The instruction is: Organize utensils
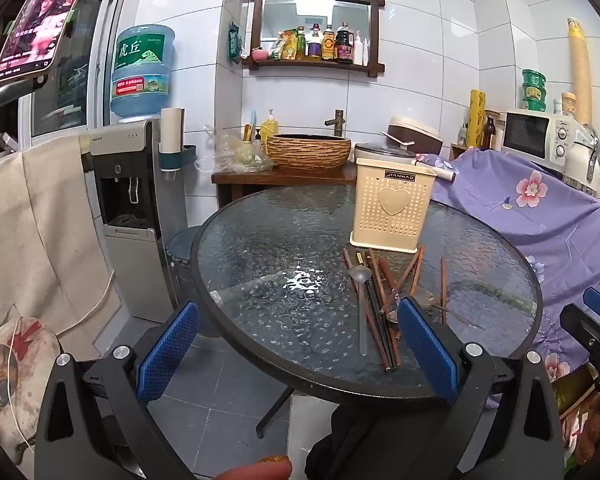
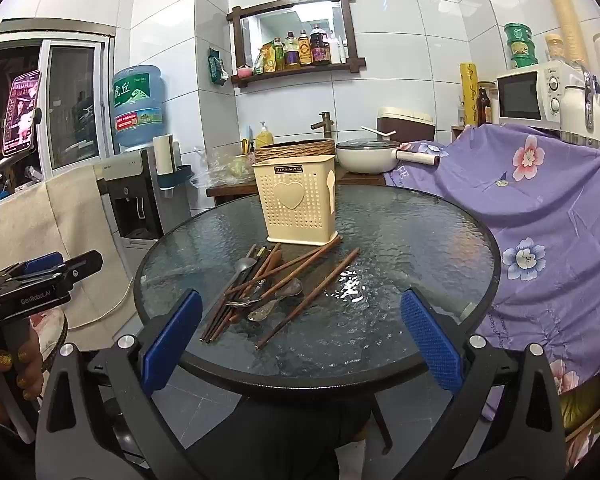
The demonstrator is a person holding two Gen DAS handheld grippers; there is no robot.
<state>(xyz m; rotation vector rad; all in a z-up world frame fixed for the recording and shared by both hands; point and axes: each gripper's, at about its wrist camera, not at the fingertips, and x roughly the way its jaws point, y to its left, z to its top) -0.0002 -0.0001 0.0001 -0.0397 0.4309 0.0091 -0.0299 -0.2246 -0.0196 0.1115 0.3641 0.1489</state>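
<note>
Utensils [image 2: 256, 292] lie in a loose heap on the round glass counter [image 2: 420, 240], just in front of the cream perforated holder [image 2: 300, 204] that stands upright in the upper middle of the right wrist view. Starting from the tools: the right tool [image 2: 300, 336] hovers at the near rim of the counter, at the bottom of its frame, jaws spread wide and holding nothing. The left tool [image 1: 296, 344] is likewise wide open and empty, low in its own frame, with the heap at lower right beside its right pad.

The step in hand looks like the first pick. Doing it well probably means choosing an outlying piece, such as the lone chopstick [image 2: 308, 300] at the right edge of the heap, since the spoons [image 2: 276, 300] and other sticks overlap. Closing the pads across the stick's width, not along it, should stop it rolling on the glass.

In the right wrist view most pieces run lengthwise from lower left to upper right, far ends pointing toward the holder.
</note>
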